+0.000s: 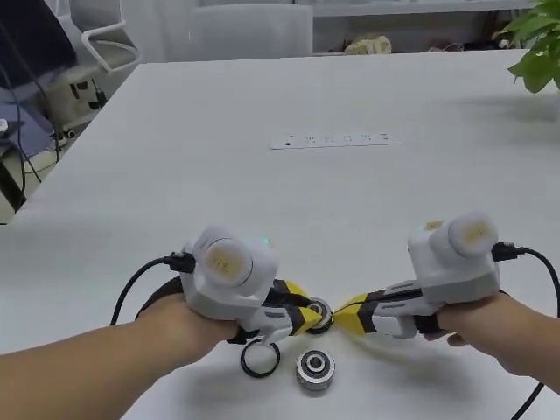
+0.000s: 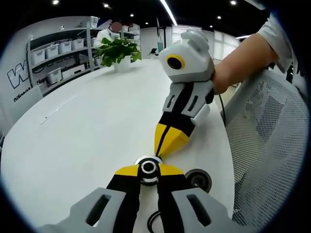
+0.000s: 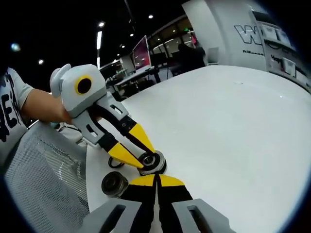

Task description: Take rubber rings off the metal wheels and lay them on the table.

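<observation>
Nearest, a black rubber ring [image 1: 260,359] lies on the white table [image 1: 262,192] beside a round metal wheel [image 1: 315,368]. Behind them the left gripper [image 1: 310,319] clamps a second metal wheel [image 1: 321,312] (one jaw each side). The right gripper [image 1: 338,316], jaws pressed together, touches its rim. Farther off lies a white power strip [image 1: 337,140].
</observation>
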The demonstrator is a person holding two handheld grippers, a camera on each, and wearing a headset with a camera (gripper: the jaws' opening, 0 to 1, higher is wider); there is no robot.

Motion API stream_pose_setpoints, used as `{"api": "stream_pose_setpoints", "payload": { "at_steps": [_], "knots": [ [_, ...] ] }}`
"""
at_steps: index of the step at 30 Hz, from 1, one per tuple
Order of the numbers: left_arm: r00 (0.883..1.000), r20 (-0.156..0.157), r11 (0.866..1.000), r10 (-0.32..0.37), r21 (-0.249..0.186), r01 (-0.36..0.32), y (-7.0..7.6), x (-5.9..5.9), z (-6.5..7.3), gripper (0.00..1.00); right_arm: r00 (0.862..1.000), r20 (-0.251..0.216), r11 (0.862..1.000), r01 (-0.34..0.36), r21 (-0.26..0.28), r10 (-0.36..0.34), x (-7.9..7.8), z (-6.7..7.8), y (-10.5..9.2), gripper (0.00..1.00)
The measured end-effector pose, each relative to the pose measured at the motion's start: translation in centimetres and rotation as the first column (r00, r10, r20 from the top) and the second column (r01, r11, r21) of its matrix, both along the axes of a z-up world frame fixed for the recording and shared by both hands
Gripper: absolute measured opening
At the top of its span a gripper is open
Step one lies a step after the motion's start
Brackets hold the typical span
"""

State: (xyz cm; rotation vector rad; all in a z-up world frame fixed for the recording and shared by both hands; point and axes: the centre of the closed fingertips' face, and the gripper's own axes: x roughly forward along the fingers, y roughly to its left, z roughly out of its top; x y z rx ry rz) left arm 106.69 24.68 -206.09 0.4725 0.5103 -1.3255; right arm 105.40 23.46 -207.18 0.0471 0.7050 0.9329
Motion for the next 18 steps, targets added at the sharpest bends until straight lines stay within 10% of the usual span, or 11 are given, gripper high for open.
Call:
{"api": "stream_pose_setpoints", "payload": {
  "at_steps": [18],
  "knots": [
    [1.0, 0.009, 1.0, 0.009, 0.017, -0.009, 0.04, -0.18, -0.07, 0.07, 0.996, -0.026, 0.993, 0.087, 0.078, -0.086, 0.75, 0.88, 0.43, 0.0]
  ]
}}
